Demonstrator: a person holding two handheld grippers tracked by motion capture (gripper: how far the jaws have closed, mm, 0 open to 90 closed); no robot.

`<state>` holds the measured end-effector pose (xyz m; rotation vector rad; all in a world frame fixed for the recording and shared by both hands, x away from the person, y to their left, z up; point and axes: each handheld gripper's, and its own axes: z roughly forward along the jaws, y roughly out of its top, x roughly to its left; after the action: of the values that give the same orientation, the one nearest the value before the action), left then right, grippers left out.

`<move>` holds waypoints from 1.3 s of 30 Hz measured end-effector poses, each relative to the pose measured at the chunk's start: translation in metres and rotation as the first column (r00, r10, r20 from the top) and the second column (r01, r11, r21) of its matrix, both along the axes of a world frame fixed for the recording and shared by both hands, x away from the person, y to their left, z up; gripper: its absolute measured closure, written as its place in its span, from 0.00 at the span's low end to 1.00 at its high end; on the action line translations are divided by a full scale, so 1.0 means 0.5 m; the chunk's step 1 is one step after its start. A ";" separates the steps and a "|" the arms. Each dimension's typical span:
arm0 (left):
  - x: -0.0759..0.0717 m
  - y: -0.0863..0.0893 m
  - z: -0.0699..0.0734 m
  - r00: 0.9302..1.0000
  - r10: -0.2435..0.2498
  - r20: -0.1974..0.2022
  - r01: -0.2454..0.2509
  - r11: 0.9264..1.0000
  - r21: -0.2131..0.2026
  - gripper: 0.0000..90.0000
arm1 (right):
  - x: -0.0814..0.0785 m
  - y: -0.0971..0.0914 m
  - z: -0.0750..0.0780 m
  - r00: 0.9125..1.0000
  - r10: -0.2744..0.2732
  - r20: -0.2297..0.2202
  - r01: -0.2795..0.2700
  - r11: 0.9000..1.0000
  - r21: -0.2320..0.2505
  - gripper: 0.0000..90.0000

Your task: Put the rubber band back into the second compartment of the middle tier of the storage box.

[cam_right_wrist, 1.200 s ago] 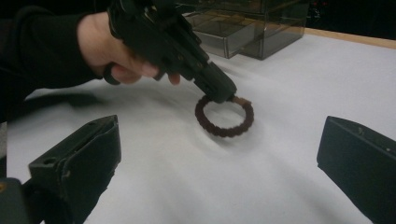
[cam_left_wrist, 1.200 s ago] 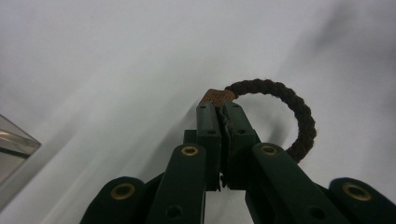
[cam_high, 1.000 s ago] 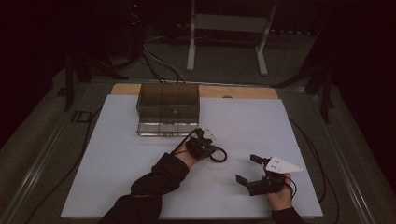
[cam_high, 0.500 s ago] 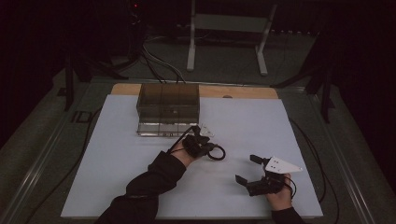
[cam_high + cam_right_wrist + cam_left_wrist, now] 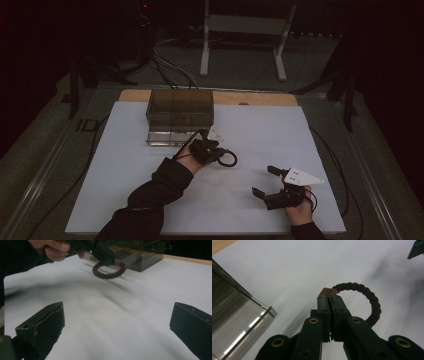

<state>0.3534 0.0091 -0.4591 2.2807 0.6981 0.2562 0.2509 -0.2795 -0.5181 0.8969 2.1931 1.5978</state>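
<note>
Currently the left gripper (image 5: 329, 298) is clamped tight on a dark braided ring (image 5: 372, 302), pinching it at its brown tag; the loop hangs free to one side of the jaws, clear of the white table sheet (image 5: 125, 175). In the high view that gripper (image 5: 212, 145) sits just in front of the smoky transparent box (image 5: 180, 107), which stands at the sheet's far edge, left of centre. The right gripper (image 5: 117, 322) has its jaws spread wide with nothing between them; it rests near the sheet's near right corner (image 5: 272, 182), well apart from the ring.

Judgement on step in hand: ring is being carried to the box. To do it well, keep the pinch on the tag firm, lift until the hanging loop clears the box's front wall, centre the loop over a compartment, then release. Risk: the loop swings and catches the rim. Whether the box top is open I cannot tell.

Change against the frames a second back: left gripper and ring have risen off the sheet and drifted slightly; grip unchanged. Right gripper has stayed in place, equally wide.
</note>
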 end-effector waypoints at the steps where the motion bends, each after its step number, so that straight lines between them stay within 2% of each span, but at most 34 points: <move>1: 0.001 0.002 0.002 1.000 0.002 0.003 -0.002 1.000 0.001 0.98 | 0.000 0.000 0.000 1.000 -0.001 -0.002 0.001 1.000 0.000 0.00; 15: 0.008 0.031 0.026 1.000 0.016 0.013 -0.016 1.000 0.001 0.98 | 0.000 -0.001 0.000 1.000 -0.003 -0.001 0.003 1.000 -0.001 0.00; 39: 0.028 0.101 0.049 0.996 0.087 0.020 -0.087 0.996 0.011 0.98 | 0.001 -0.001 0.000 1.000 -0.003 -0.005 0.003 1.000 0.000 0.00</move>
<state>0.3672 0.0598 -0.4348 2.2589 0.7885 0.3239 0.2512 -0.2798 -0.5181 0.9041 2.1937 1.5967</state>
